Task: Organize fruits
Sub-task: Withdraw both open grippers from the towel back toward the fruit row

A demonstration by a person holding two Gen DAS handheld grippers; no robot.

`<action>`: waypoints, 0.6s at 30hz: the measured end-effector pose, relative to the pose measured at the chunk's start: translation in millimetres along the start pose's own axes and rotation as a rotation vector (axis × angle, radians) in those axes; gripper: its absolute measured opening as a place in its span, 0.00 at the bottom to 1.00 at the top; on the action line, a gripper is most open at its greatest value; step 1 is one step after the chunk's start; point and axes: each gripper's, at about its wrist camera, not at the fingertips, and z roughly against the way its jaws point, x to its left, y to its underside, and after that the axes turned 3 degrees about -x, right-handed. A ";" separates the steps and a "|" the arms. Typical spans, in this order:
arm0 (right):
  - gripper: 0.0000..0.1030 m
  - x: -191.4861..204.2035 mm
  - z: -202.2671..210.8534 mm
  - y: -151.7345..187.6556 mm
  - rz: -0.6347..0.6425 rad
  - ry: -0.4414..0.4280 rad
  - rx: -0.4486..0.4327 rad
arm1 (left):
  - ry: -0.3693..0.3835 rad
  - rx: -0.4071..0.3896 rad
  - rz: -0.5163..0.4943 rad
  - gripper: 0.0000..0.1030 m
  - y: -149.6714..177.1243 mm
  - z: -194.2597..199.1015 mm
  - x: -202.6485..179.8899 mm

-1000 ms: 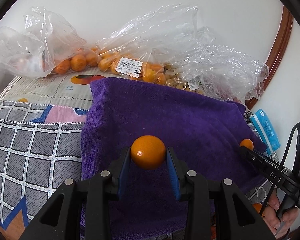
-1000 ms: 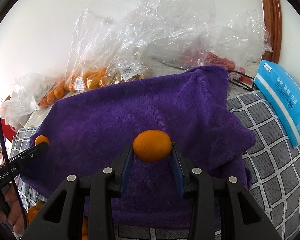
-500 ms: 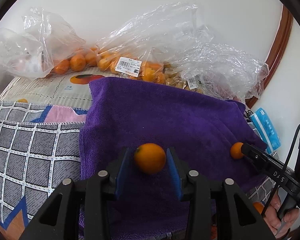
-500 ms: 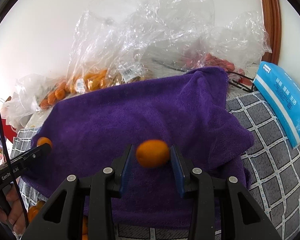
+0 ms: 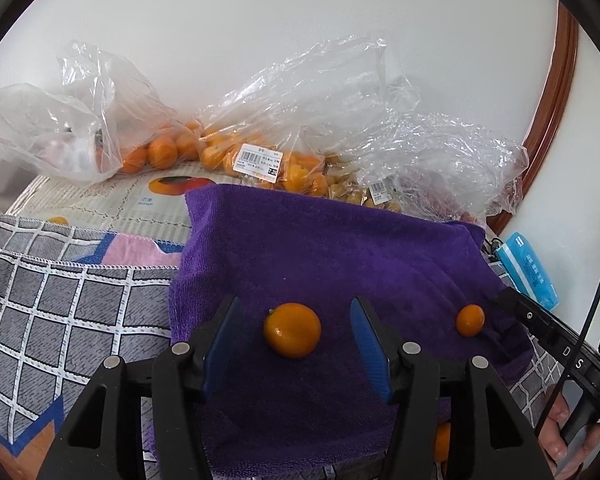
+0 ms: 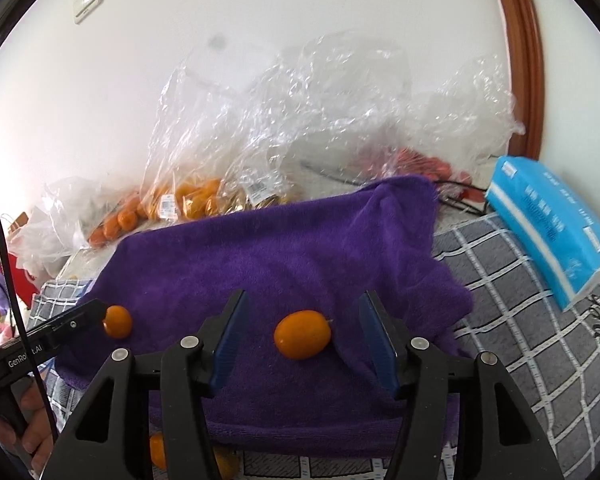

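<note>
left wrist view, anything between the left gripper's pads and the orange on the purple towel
Nothing visible. The orange lies on the purple towel between the left gripper pads, clear gaps on both sides as its jaws open.

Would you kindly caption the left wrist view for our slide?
Left gripper opening around an orange resting on the purple towel, bagged fruit behind.

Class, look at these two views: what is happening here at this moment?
A person holds a gripper in each hand over a purple towel. The left gripper has its jaws opening around one small orange fruit that lies on the towel, pads clear of it. The right gripper is doing the same with a second orange fruit. Plastic bags of fruit sit behind, along the wall.
</note>
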 end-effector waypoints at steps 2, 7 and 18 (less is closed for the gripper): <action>0.55 -1.6 2.2 -0.7 -0.005 0.000 -0.012 | -0.011 -0.019 -0.004 0.53 -0.4 2.6 -0.4; 0.55 -6.4 9.7 -3.8 -0.041 -0.010 -0.040 | -0.048 -0.096 -0.023 0.53 -3.1 14.7 -4.8; 0.64 22.3 80.3 -12.8 0.029 0.080 -0.138 | 0.001 -0.103 -0.043 0.50 -18.0 44.9 -22.7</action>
